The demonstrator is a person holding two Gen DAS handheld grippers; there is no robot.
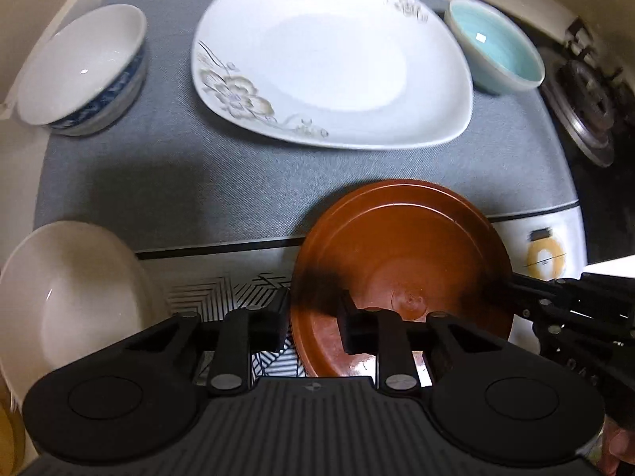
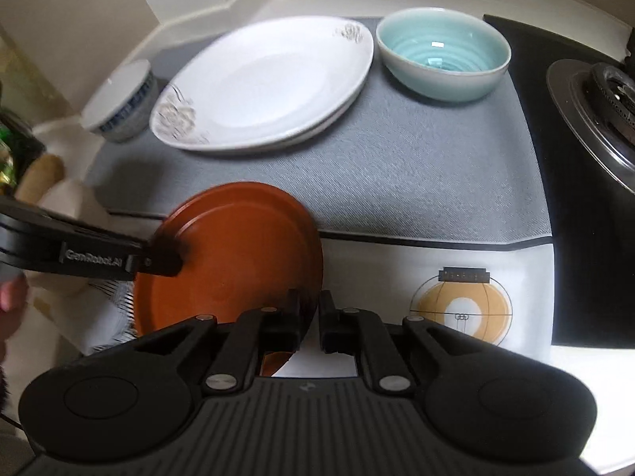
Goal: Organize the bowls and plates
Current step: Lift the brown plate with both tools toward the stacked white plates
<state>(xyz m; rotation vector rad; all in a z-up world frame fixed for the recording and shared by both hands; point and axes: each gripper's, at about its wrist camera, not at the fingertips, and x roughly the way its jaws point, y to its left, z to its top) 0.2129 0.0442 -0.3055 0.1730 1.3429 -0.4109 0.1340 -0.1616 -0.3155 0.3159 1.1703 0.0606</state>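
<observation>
A brown plate (image 1: 401, 261) is held tilted above the mat's front edge; it also shows in the right wrist view (image 2: 238, 254). My left gripper (image 1: 313, 321) straddles its left rim with a gap between the jaws. My right gripper (image 2: 309, 313) is shut on the plate's right rim. A large white flowered plate (image 1: 333, 59) lies at the back of the grey mat (image 1: 178, 178). A blue-patterned white bowl (image 1: 83, 67) stands back left, a turquoise bowl (image 1: 496, 47) back right, and a plain white bowl (image 1: 75, 297) front left.
A gas burner (image 1: 587, 99) on a black hob sits to the right of the mat, also in the right wrist view (image 2: 595, 111). A cream wall and counter edge run behind the dishes. The mat's white front strip carries a lantern print (image 2: 460, 305).
</observation>
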